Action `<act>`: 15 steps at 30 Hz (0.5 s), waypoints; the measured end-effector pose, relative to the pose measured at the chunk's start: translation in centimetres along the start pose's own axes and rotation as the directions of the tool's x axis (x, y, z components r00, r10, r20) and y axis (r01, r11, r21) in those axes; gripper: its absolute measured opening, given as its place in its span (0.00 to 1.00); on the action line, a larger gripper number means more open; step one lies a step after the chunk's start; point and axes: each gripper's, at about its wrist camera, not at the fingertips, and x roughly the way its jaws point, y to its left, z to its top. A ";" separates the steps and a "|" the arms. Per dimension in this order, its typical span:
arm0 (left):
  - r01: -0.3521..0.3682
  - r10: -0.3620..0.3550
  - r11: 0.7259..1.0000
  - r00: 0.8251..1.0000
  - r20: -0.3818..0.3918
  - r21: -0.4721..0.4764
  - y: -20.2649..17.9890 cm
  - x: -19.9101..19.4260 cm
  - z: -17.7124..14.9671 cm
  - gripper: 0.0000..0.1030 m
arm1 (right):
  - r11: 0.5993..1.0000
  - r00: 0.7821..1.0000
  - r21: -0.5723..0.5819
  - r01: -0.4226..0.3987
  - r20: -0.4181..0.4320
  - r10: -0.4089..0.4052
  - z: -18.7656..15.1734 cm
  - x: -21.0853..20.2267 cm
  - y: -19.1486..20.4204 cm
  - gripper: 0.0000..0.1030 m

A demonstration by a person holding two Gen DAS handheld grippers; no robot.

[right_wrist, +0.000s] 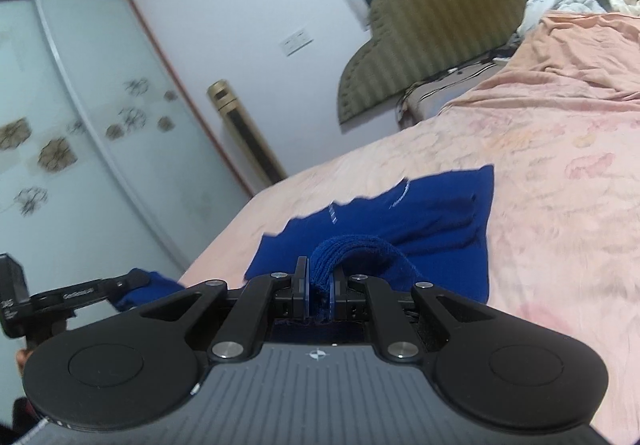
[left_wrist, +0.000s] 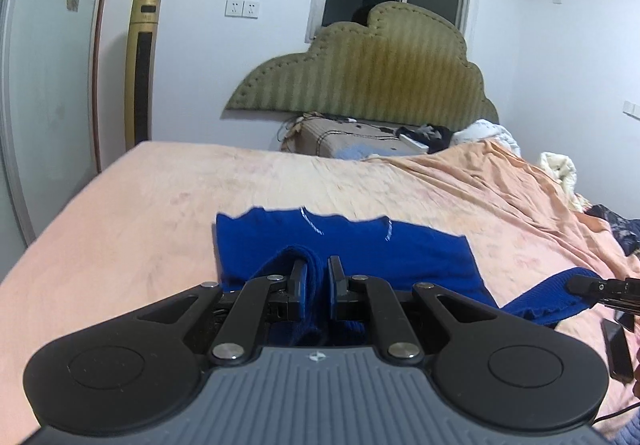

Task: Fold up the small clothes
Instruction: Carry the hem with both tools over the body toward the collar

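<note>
A small royal-blue knit garment (left_wrist: pixel 360 245) lies on the pink bed sheet (left_wrist: pixel 160 205), its far part flat with thin white stitching. My left gripper (left_wrist: pixel 318 277) is shut on a bunched ribbed edge of the blue garment near its near-left side. My right gripper (right_wrist: pixel 320 281) is shut on another ribbed edge of the same garment (right_wrist: pixel 420 221), lifted slightly off the sheet. The right gripper also shows at the right edge of the left wrist view (left_wrist: pixel 588 285), and the left gripper at the left edge of the right wrist view (right_wrist: pixel 132 281). Both hold the near hem.
A green padded headboard (left_wrist: pixel 368 73) stands behind the bed. A bedside box with cables (left_wrist: pixel 352 141) sits by it. White bedding (left_wrist: pixel 492 133) and dark clothes (left_wrist: pixel 616 225) lie at the right. A gold tower fan (left_wrist: pixel 142 69) and sliding wardrobe doors (left_wrist: pixel 44 85) are at left.
</note>
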 end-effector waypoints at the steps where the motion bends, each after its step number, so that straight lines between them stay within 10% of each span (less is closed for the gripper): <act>1: -0.009 0.009 1.000 1.000 0.001 0.006 -0.2 0.4 0.4 0.10 | 1.000 1.000 0.004 0.005 0.006 -0.006 0.3 0.5 -0.2 0.12; 15: -0.076 0.076 0.996 0.997 0.006 0.039 -1.2 8.2 5.3 0.10 | 0.995 0.993 -0.008 0.096 0.072 -0.096 4.4 6.7 -1.4 0.12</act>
